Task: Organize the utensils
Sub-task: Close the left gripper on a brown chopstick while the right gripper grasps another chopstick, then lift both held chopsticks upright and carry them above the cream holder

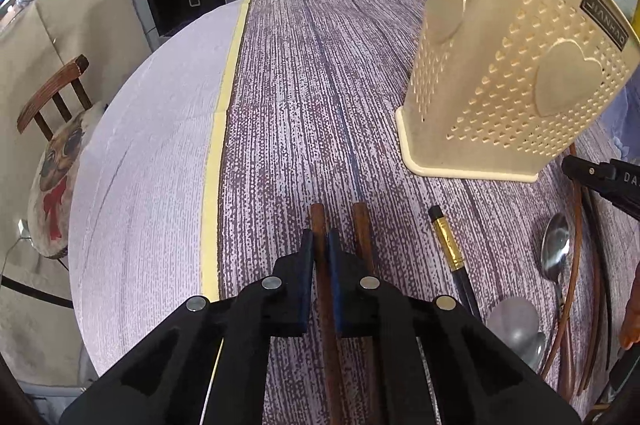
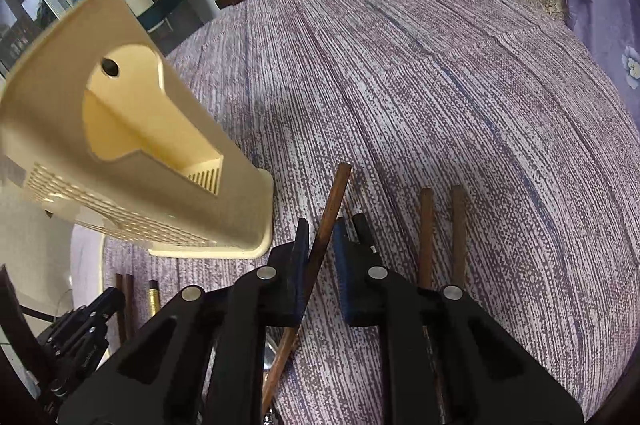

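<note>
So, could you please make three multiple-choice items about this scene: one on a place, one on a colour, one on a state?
1. Where does the cream utensil holder stand?
A. on the chair
B. on the tablecloth
C. on the wooden shelf

2. What colour is the band on the black chopstick?
A. red
B. white
C. gold

3. How is the left gripper?
A. shut on a brown chopstick
B. wide open
C. shut on a spoon

Key: 1 B, the cream utensil holder stands upright on the tablecloth. 2 C, the black chopstick has a gold band. 3 A, the left gripper pinches the brown chopstick.
</note>
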Tool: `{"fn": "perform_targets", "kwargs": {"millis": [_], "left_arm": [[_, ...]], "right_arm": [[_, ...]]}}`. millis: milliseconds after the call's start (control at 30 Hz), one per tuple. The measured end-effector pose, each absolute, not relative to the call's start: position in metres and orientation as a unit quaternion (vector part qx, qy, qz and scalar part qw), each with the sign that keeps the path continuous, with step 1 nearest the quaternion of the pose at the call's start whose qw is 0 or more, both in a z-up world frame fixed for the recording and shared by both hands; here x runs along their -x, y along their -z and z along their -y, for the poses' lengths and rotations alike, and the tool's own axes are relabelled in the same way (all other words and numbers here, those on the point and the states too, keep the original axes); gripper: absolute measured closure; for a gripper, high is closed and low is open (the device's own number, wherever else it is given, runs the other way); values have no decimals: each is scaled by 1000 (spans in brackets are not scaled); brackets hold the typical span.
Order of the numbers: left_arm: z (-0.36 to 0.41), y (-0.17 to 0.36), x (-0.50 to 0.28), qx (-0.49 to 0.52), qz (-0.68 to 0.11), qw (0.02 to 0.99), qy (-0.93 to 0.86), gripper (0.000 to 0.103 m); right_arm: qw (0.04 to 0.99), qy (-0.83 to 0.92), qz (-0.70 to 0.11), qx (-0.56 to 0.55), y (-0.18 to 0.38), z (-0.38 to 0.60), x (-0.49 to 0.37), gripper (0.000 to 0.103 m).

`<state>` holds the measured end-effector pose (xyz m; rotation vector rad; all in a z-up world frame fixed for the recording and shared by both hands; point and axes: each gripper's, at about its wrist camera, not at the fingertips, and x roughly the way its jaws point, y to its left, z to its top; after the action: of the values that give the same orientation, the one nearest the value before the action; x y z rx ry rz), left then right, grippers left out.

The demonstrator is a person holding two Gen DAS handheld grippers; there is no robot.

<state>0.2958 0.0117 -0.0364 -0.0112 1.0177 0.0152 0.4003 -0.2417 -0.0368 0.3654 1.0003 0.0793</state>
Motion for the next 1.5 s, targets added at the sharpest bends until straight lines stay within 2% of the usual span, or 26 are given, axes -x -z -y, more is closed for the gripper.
{"fn": "perform_targets", "kwargs": {"millis": [300, 633, 833, 1167, 1500], "left_arm": [[-12, 0, -283, 21, -440, 898, 11, 95], [-11, -75, -244, 22, -349, 936, 39, 95], [-12, -102, -231, 12, -311, 950, 38, 95], [-19, -132, -217, 19, -283, 958, 53, 95], [-15, -207, -226, 16, -228, 971, 66, 95]], "right_arm": [[883, -91, -419, -190, -9, 249, -360, 93], [916, -145, -349, -131, -77, 246, -302, 94], [926, -171, -322, -93, -111, 245, -274, 94], [925, -211, -306, -78, -145, 241, -260, 95], [943, -204, -254, -65, -212, 233, -273, 95]]}}
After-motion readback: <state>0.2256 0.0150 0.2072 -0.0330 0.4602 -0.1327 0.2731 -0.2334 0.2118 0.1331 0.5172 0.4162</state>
